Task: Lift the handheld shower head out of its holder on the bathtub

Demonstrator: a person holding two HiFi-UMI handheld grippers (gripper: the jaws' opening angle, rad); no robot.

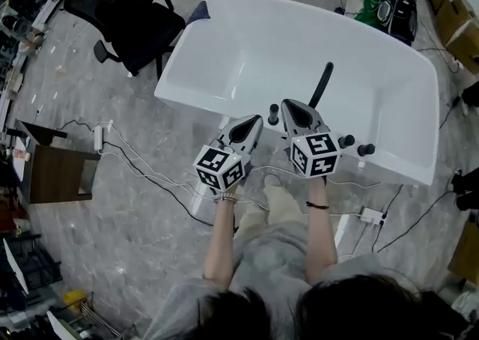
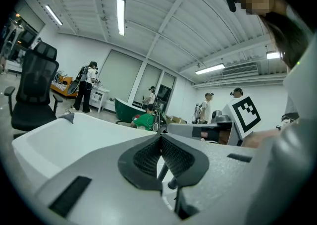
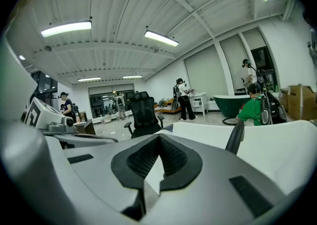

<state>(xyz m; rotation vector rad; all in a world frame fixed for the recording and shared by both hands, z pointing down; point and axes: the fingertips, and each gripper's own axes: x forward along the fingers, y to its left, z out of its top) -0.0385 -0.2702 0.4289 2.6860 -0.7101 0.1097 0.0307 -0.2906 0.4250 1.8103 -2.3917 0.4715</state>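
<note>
The white bathtub (image 1: 224,84) fills the middle of the head view. The black handheld shower head (image 1: 322,84) stands slanted in its holder on the near rim, and it shows as a dark stick (image 3: 235,137) in the right gripper view. Black tap knobs (image 1: 273,114) sit on the rim beside it. My left gripper (image 1: 257,119) hovers over the near rim, left of the shower head, with its jaws shut and empty (image 2: 159,139). My right gripper (image 1: 289,105) is just short of the shower head's base, a little to its left, also shut with nothing in it (image 3: 159,138).
A black office chair (image 1: 127,13) stands left of the tub. A small brown cabinet (image 1: 56,174) sits at the far left, and cables and a power strip (image 1: 372,216) lie on the floor near my feet. People and a green tub (image 3: 237,102) are far behind.
</note>
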